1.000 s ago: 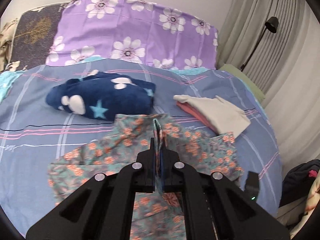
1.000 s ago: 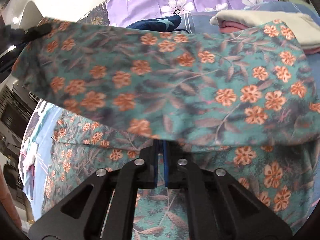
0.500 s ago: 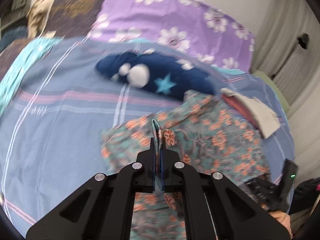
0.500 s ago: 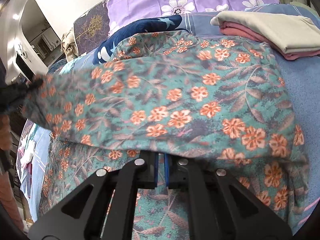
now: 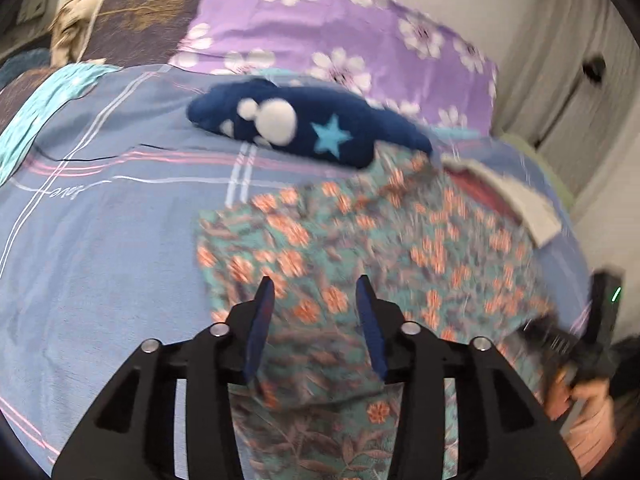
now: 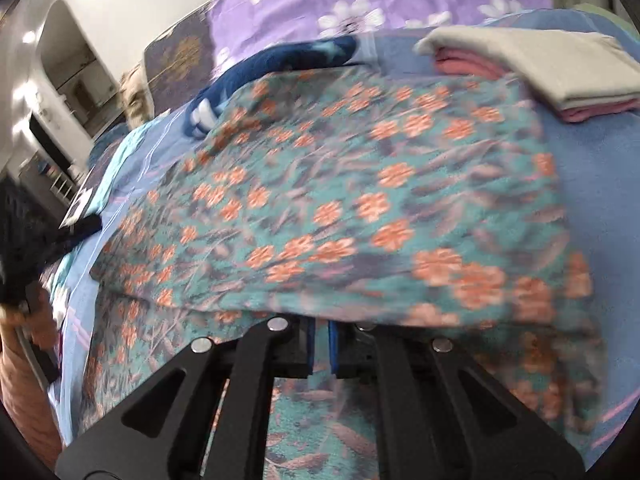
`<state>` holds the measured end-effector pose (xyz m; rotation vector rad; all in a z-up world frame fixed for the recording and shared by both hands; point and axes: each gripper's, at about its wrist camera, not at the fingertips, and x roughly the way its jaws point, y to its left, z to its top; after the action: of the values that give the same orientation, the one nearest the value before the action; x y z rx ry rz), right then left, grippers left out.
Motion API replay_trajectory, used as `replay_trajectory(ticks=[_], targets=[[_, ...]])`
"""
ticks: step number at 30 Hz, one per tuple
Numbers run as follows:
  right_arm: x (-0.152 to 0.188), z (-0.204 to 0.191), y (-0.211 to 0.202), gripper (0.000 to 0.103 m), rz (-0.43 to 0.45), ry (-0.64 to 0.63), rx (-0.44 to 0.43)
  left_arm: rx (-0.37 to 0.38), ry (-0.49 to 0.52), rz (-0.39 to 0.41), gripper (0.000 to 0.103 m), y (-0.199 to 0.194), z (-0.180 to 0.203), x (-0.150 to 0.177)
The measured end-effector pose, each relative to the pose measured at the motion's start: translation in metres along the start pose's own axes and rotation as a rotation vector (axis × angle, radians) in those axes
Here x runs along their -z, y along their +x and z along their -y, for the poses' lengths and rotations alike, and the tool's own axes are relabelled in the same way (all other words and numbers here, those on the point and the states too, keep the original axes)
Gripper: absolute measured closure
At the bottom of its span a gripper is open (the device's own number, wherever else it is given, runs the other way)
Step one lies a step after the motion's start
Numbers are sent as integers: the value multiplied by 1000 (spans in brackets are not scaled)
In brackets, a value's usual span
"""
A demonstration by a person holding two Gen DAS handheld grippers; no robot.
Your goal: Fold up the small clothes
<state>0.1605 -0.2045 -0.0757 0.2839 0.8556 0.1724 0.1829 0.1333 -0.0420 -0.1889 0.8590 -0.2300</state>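
Floral garment (image 5: 360,248), L gripper (image 5: 316,292) opening

Floral garment (image 5: 360,248): teal ground, orange blossoms, grey-purple leaves. Bedsheet (image 5: 100,240): slate blue with thin white, pink and black stripes; pillow (image 5: 320,28): purple with white flowers; next to it a dark brown cushion (image 5: 148,16) with a gold tree motif. Fleece bundle (image 5: 304,128): navy with white blobs and a light-blue star; folded stack (image 6: 540,64): beige-grey cloth over pink; both grippers black with blue pads (image 5: 258,332).
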Motion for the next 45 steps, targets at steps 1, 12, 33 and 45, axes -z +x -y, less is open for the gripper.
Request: replay_trajectory(ticks=[1, 12, 33, 45], targets=[[-2, 6, -8, 98, 29, 18, 58, -7, 13, -12, 58, 4, 4, 3], [8, 71, -47, 78, 57, 81, 169, -131, 128, -44, 52, 37, 21, 27], [17, 47, -58, 39, 4, -42, 90, -65, 145, 128, 100, -29, 38, -19], [12, 26, -75, 37, -29, -111, 53, -216, 247, 54, 68, -8, 26, -3]])
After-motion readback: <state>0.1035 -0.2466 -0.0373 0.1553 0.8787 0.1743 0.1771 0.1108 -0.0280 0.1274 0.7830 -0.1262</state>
